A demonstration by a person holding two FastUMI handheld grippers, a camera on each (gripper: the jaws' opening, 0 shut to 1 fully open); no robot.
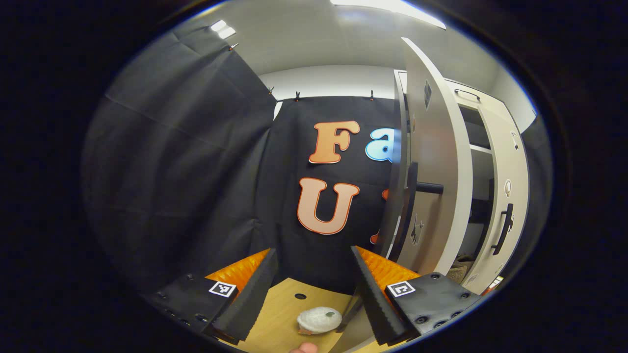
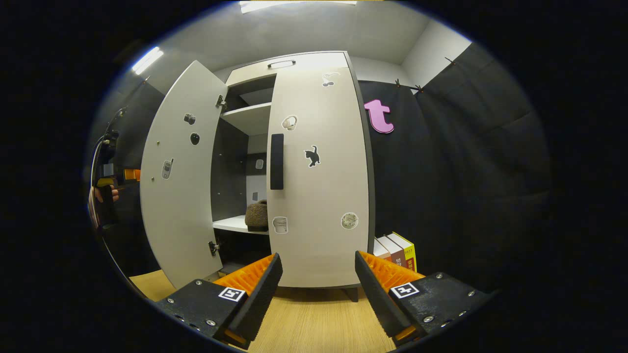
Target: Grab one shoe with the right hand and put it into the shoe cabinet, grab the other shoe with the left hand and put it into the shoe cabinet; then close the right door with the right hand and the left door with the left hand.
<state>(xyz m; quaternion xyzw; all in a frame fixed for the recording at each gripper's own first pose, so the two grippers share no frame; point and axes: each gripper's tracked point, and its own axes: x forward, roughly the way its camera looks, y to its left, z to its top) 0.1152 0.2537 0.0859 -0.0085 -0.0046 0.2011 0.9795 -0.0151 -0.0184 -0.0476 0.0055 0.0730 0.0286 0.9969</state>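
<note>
The pale shoe cabinet (image 2: 319,68) stands ahead in the right gripper view. Its right door (image 2: 324,196) lies flat against the front, and its left door (image 2: 181,186) swings wide open. A brown fuzzy shoe (image 2: 256,215) rests on the lower shelf inside. My right gripper (image 2: 316,289) is open in front of the right door, holding nothing. In the left gripper view the left door (image 1: 434,147) is seen nearly edge-on to the right, with its dark handle (image 1: 426,187) facing me. My left gripper (image 1: 314,289) is open and empty, left of that door. A brown shoe (image 1: 458,272) peeks out low inside.
A white round object (image 1: 319,319) lies on the wooden tabletop (image 1: 279,314) below the left gripper. Several books (image 2: 396,250) stand upright to the right of the cabinet. A hand with the other gripper (image 2: 105,191) shows at the far left, behind the open door.
</note>
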